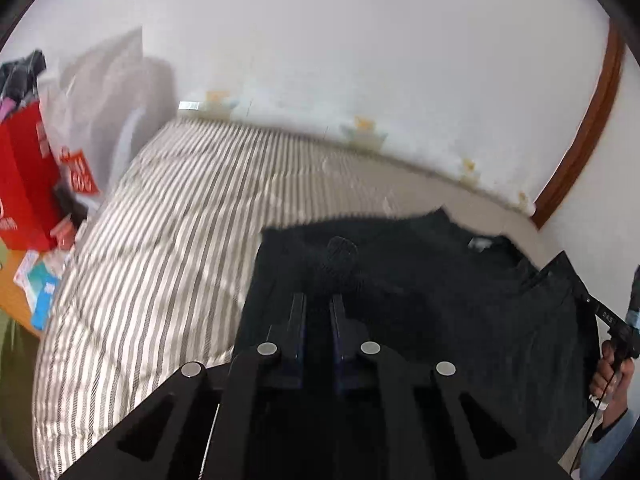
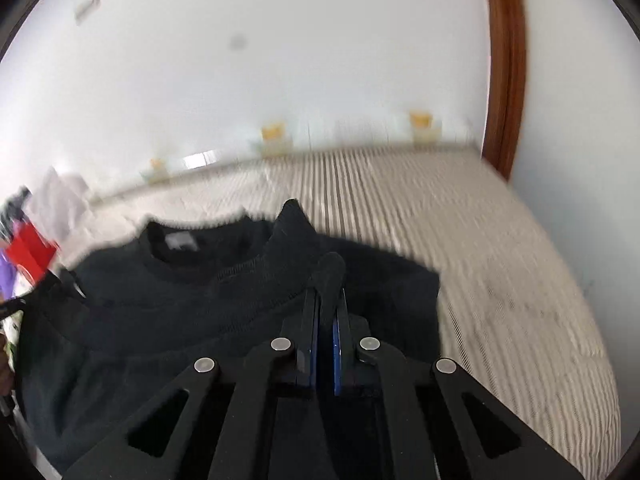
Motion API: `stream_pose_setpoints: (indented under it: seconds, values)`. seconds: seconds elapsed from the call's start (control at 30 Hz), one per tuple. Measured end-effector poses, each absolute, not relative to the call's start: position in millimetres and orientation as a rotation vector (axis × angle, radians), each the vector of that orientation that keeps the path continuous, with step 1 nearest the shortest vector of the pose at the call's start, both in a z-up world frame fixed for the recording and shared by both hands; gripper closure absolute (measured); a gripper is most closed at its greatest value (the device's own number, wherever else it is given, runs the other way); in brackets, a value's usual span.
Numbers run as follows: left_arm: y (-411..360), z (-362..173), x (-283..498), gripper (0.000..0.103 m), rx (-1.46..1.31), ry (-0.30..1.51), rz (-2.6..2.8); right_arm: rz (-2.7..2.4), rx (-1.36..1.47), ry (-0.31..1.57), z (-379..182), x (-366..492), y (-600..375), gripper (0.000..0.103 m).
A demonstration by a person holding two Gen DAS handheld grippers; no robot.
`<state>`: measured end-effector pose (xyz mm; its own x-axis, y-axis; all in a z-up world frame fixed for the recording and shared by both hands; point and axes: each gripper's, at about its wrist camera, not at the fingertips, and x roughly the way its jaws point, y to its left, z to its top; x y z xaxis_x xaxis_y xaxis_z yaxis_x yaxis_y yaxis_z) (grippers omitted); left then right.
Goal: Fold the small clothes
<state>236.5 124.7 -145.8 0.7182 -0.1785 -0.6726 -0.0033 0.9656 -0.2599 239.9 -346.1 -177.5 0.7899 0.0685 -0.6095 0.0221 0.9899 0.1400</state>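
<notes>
- The striped bed cover [image 1: 168, 240] is bare on the left of the black shirt [image 1: 440, 288]. A hand could pass there.
- A red bag [image 1: 24, 176] and small boxes [image 1: 40, 284] crowd the left edge.
- The white wall [image 2: 280, 60] blocks the far side.
- The cover is also bare on the right.

Legible text is scarce, and both views are blurred by motion. In the left wrist view, small white letters on the handle of the right gripper [image 1: 610, 318] appear to read "D.R.S", though they are too small to be sure. A red paper bag [image 1: 24, 176] carries white print along its side and lower edge, not readable. A red hang tag [image 1: 80, 174] beside it bears white characters resembling numerals, too smeared to state. The black shirt [image 2: 224, 304] has a pale neck label [image 2: 182, 240] in the right wrist view; nothing can be read on it
</notes>
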Motion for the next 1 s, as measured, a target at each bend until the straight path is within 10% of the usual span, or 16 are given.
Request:
stream_pose_setpoints:
  seconds: [0.43,1.0]
  values:
    - [101.2,-171.8,294.1,0.091,-0.239,0.847,-0.042,-0.118,0.191,0.791,-217.9,273.1,-372.1,0.096]
    - [100.0,-179.2,221.8,0.051,-0.066,0.893,0.008,-0.218,0.058,0.897,-223.4,189.9,-377.6,0.064]
